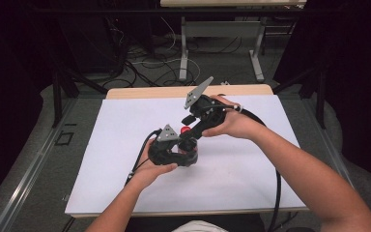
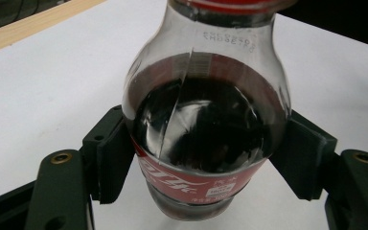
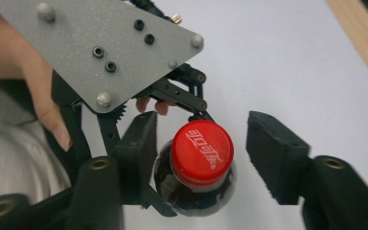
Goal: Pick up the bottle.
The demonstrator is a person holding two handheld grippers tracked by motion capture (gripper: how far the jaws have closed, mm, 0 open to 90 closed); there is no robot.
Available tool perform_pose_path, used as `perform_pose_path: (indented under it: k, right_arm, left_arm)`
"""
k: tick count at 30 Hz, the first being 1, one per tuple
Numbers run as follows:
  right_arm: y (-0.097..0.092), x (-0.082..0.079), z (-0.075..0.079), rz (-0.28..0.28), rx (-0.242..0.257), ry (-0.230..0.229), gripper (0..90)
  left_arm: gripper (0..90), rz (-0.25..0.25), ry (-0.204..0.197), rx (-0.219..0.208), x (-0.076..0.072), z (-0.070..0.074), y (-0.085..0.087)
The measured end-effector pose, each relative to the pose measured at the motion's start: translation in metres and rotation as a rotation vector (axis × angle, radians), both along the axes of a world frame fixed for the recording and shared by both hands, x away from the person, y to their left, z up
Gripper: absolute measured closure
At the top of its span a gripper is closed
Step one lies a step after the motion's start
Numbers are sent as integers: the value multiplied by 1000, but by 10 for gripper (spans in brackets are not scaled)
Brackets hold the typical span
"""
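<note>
One glossy round cola bottle [image 2: 206, 124] clamped in my left tongs [image 2: 206, 158]; right tongs [image 3: 201, 158] spread wide around its single ridged red cap [image 3: 202, 152].

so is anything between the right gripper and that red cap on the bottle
Nothing visible does. In the right gripper view the red cap sits in the open gap of the right gripper, its jaws on either side and not closed on it. The left gripper clamps the bottle lower down, below the cap.
</note>
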State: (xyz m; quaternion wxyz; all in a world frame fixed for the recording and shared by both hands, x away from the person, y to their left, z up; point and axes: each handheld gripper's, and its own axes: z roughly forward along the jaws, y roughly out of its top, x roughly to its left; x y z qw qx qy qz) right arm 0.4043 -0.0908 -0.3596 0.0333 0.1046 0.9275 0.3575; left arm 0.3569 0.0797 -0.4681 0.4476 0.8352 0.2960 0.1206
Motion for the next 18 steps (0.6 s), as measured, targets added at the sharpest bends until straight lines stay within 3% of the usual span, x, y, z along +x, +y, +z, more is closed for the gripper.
perform_pose_path:
  k: [2,4,10,14,17,18]
  right_arm:
    - [-1,-6,-1,-52,17,-39,417]
    - [-2,-12,-2,-121,47,-40,438]
    - [-2,-24,-7,-240,92,-62,555]
    - [1,-26,-10,-294,104,-46,554]
    - [5,-26,-11,-298,100,-50,544]
    - [6,-26,-11,-297,91,-46,552]
  left_arm:
    - [303,23,-12,4,1,0,2]
    - [303,31,-4,-1,2,1,4]
    - [304,47,-12,9,2,2,5]
    - [304,42,-7,27,1,3,3]
    - [304,46,-6,11,-1,2,1]
    - [305,34,-21,26,0,3,2]
